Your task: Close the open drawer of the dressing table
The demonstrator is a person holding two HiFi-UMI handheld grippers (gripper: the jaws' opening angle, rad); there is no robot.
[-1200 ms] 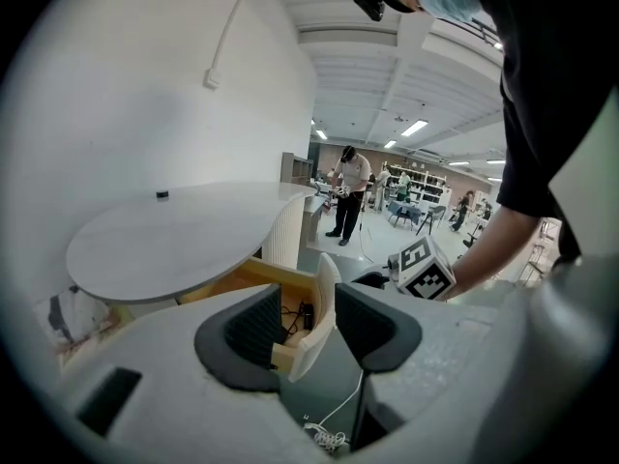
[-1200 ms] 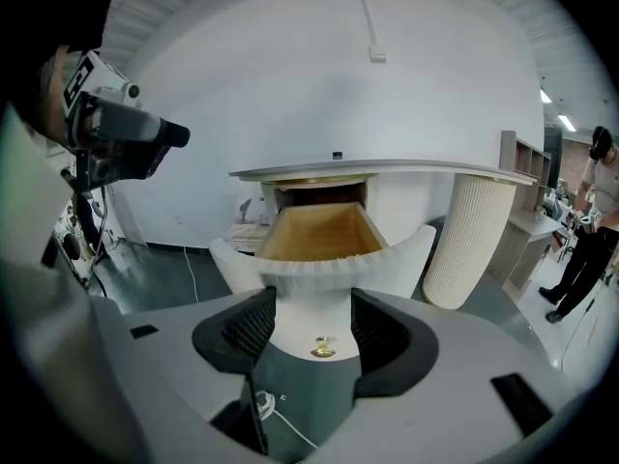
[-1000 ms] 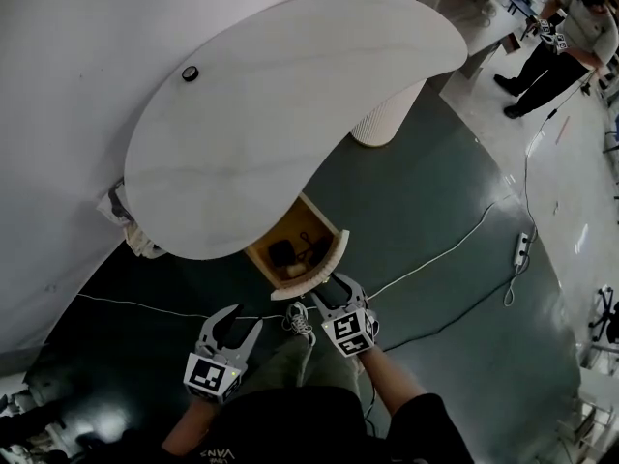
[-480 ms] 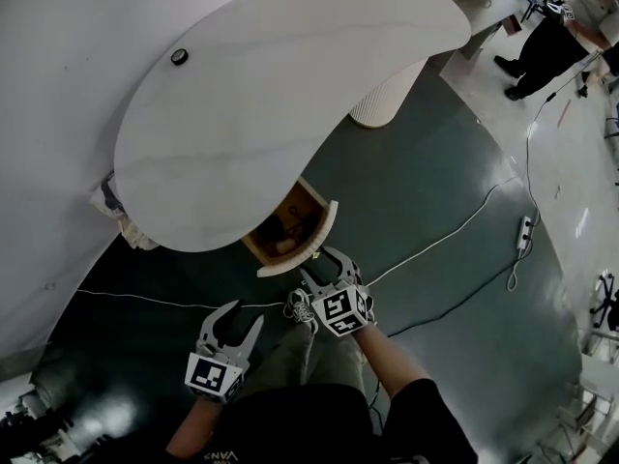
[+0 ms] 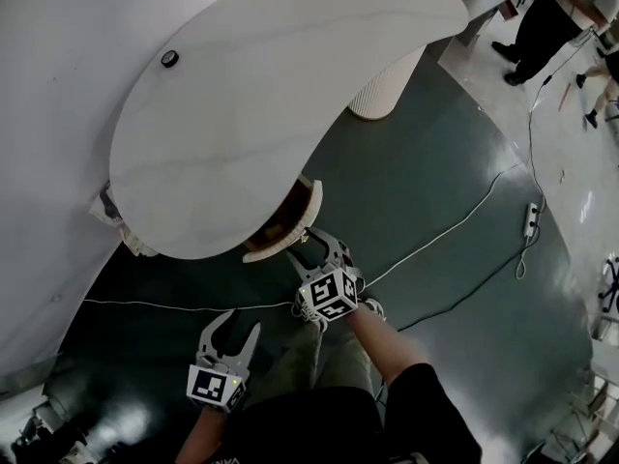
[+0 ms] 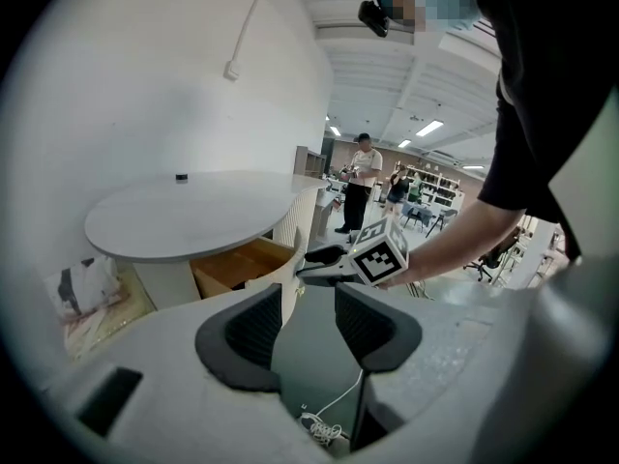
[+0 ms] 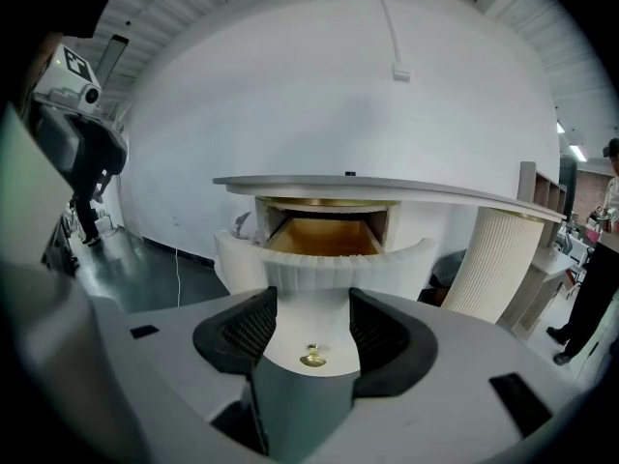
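No legible words, brands or numbers anywhere; only coded square markers on the left hand-held gripper and right hand-held gripper, lower centre.

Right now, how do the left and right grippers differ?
The right gripper sits at the drawer front, its knob between the jaws; the left gripper hangs back, only floor between its jaws. The right gripper reaches forward; the left gripper is near the person's body. Both open, gripping nothing.
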